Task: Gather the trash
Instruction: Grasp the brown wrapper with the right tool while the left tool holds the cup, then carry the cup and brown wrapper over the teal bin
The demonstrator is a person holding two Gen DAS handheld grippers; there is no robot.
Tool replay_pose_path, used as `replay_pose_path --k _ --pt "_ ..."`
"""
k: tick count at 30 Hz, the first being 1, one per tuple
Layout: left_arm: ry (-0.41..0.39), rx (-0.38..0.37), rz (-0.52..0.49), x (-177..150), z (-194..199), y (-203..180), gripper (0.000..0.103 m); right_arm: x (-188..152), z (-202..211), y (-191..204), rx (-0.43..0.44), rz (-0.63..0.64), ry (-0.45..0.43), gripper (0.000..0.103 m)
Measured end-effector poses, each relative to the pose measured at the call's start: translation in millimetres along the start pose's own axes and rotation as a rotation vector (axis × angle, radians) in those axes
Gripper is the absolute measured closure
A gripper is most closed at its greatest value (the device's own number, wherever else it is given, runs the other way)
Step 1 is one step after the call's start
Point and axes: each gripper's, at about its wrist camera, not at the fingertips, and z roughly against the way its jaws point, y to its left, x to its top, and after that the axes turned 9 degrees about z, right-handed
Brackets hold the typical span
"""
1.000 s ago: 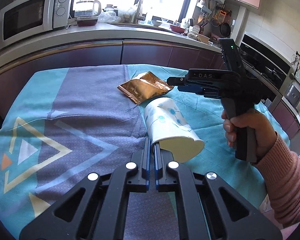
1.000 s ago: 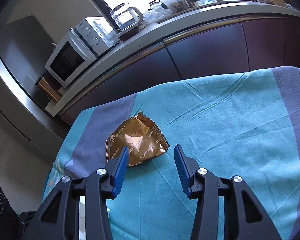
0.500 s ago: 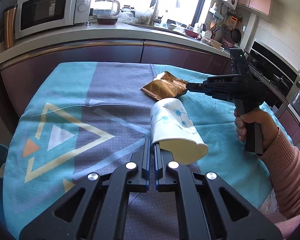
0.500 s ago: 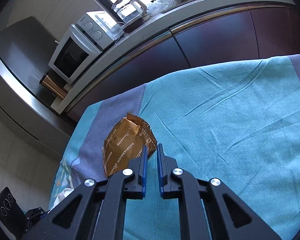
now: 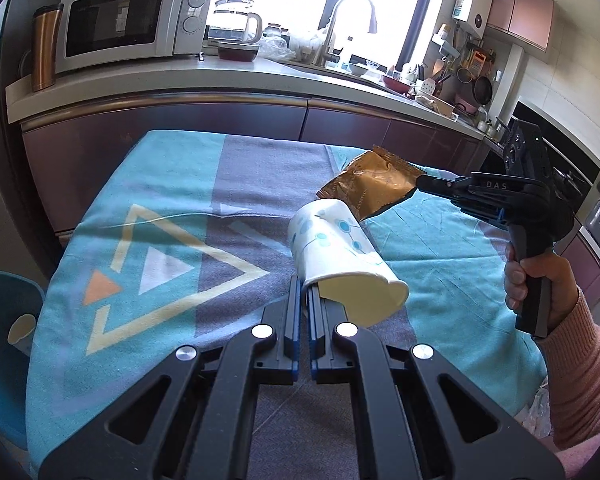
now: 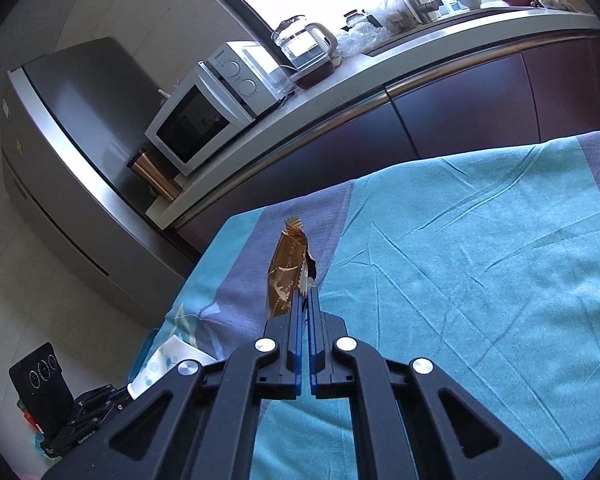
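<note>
My left gripper (image 5: 304, 284) is shut on the rim of a white paper cup (image 5: 336, 256) with blue dots, held tilted above the patterned cloth. A golden-brown snack wrapper (image 5: 370, 188) hangs off the cloth, pinched at its corner by my right gripper (image 5: 420, 181), which a hand in a pink sleeve (image 5: 540, 284) holds at the right. In the right wrist view the right gripper (image 6: 305, 294) is shut on the wrapper (image 6: 286, 272), which stands edge-on above the teal cloth. The cup (image 6: 168, 364) and left gripper show at the lower left there.
The table carries a teal and grey cloth (image 5: 172, 240). A blue bin (image 5: 0, 340) with another paper cup (image 5: 20, 330) inside stands at the table's left side. Beyond are a counter with microwave (image 5: 128, 20), kettle (image 5: 236, 24) and copper tumbler (image 5: 46, 48); a fridge (image 6: 60, 160) stands left.
The right gripper closed on the wrapper's corner and lifted it off the cloth. The left gripper carried the cup leftward, bringing the blue bin into view.
</note>
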Motion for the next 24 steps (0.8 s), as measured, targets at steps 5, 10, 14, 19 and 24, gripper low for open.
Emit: replay_pose_path --k 5,10,14,19,24 --pt "-0.025 0.003 0.009 -1.5 16.2 7.5 0.099 -4.2 15.7 11.3 0.029 0.002 -0.038 0.101" --pt "-0.046 0.014 0.022 -5.8 32.6 16.1 0.099 -7.9 28.1 20.6 0.054 0.001 -0.069 0.101" --pt "-0.061 0.023 0.029 -10.4 45.8 23.3 0.099 -10.1 34.6 28.4 0.076 0.003 -0.083 0.101" --pt "-0.080 0.035 0.041 -14.1 61.1 34.7 0.099 -14.0 38.9 39.8 0.105 0.005 -0.093 0.102" --pt "-0.096 0.043 0.049 -14.8 74.1 45.5 0.099 -17.5 41.7 50.4 0.138 0.005 -0.103 0.102"
